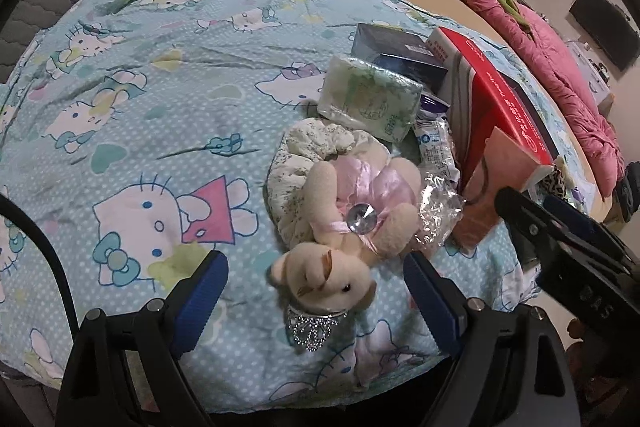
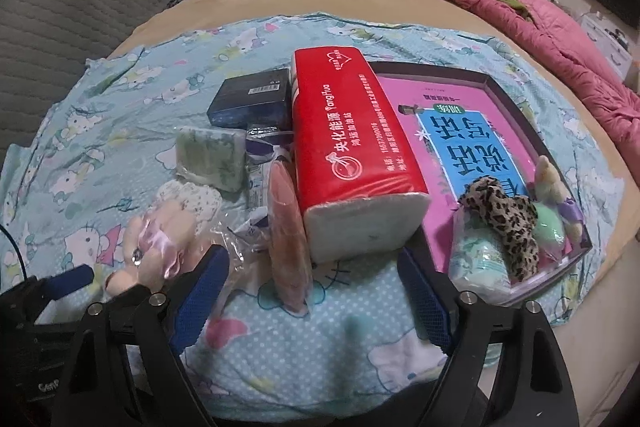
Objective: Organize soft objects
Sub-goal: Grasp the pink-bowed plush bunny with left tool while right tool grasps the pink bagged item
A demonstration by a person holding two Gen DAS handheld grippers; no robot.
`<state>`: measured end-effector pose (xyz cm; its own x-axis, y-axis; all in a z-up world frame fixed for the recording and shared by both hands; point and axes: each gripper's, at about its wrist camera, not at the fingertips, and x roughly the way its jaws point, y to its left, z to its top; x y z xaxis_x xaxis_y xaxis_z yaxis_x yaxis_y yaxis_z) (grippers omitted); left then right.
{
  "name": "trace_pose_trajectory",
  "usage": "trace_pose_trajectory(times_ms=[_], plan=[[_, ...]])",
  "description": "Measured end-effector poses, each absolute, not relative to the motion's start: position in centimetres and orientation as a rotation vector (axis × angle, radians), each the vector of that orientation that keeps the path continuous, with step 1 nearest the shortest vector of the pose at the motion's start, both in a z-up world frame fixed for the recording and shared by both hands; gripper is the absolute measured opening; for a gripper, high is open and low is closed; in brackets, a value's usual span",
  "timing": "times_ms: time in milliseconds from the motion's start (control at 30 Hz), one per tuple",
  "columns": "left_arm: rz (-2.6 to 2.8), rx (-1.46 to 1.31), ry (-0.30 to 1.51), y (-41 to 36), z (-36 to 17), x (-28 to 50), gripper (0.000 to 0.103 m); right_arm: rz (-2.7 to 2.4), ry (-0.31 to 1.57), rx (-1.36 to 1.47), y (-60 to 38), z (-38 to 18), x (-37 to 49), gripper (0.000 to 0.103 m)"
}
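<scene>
1. Left wrist view: a cream plush bear (image 1: 340, 247) in a glossy pink satin dress with a faceted gem is being seen lying on the cartoon-print sheet (image 1: 140, 87), its head between the left tongs (image 1: 316, 291), which are being held apart.
2. A soft red-wrapped tissue pack (image 2: 352, 155) is being framed ahead of the right tongs (image 2: 314, 291), likewise being held apart.

Black hand-held grippers with blue finger pads

The left hand-held gripper (image 1: 316, 301) has black angular arms, silver round screws (image 1: 155, 305) at the joints and ribbed blue pads (image 1: 200, 301); a thin black cable (image 1: 48, 247) curves at its left. The right hand-held gripper (image 2: 314, 297) has the same build, with textured blue pads (image 2: 424, 301) and silver screws (image 2: 466, 297).
</scene>
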<state>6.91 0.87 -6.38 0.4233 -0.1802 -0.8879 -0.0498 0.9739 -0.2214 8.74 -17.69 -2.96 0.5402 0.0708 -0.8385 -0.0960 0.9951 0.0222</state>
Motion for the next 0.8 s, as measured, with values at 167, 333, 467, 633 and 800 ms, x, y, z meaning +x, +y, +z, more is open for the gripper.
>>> trace_pose_trajectory(times_ms=[167,333,467,633,800], plan=[[-0.098,-0.251,1.132,1.6,-6.8,7.1,0.086,0.099,1.019,0.003,-17.5,-4.1,9.7,0.059],[-0.125,-0.276,1.131,1.9,-7.2,7.2,0.081,0.115,1.039,0.01,-17.2,-5.3,10.1,0.036],[-0.167,-0.313,1.137,1.7,-7.7,7.4,0.067,0.134,1.032,0.016,-17.4,-5.4,10.0,0.026],[-0.2,-0.345,1.151,1.3,-8.3,7.6,0.053,0.173,1.018,0.024,-17.6,-4.7,9.5,0.019],[-0.211,-0.382,1.144,1.4,-8.3,7.6,0.042,0.207,1.006,0.04,-17.9,-3.6,9.0,0.019]])
